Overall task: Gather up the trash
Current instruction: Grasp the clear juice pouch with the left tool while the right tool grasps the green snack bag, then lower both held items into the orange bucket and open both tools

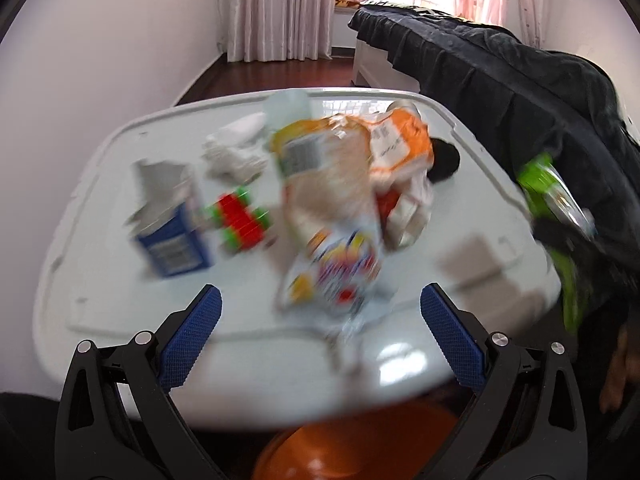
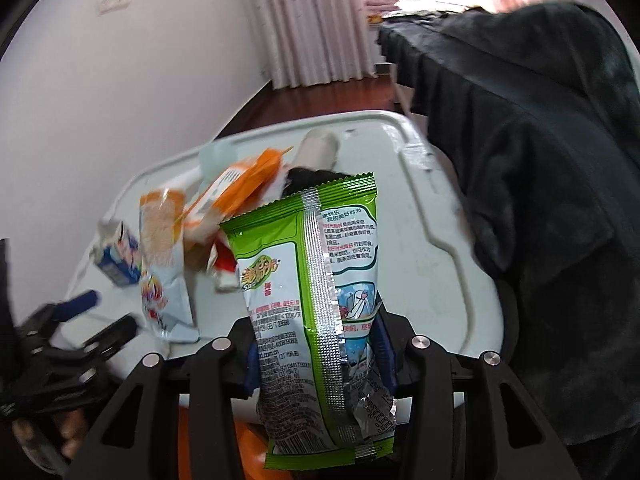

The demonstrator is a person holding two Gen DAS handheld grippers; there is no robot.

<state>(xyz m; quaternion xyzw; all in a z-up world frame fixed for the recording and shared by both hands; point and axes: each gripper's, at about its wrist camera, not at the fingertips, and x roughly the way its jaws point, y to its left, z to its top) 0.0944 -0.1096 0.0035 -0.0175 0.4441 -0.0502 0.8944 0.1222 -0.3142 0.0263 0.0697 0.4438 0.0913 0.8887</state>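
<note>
Left wrist view, left to right: blue carton (image 1: 170, 236); red-and-green block (image 1: 240, 218); crumpled white paper (image 1: 234, 156); heap of snack wrappers (image 1: 340, 200), all blurred, on the white tabletop (image 1: 100, 280). Left tongs (image 1: 320, 336) stood wide apart, holding nothing.

Right wrist view alone showed print on the green snack packet (image 2: 316, 320), standing upright, clamped between the right tongs (image 2: 318, 354) above the tabletop's near edge. An orange object below, possibly a bin (image 2: 244, 444).

Pink curtains (image 1: 280, 8), dark bedspread (image 1: 500, 72) (rumpled)
</note>
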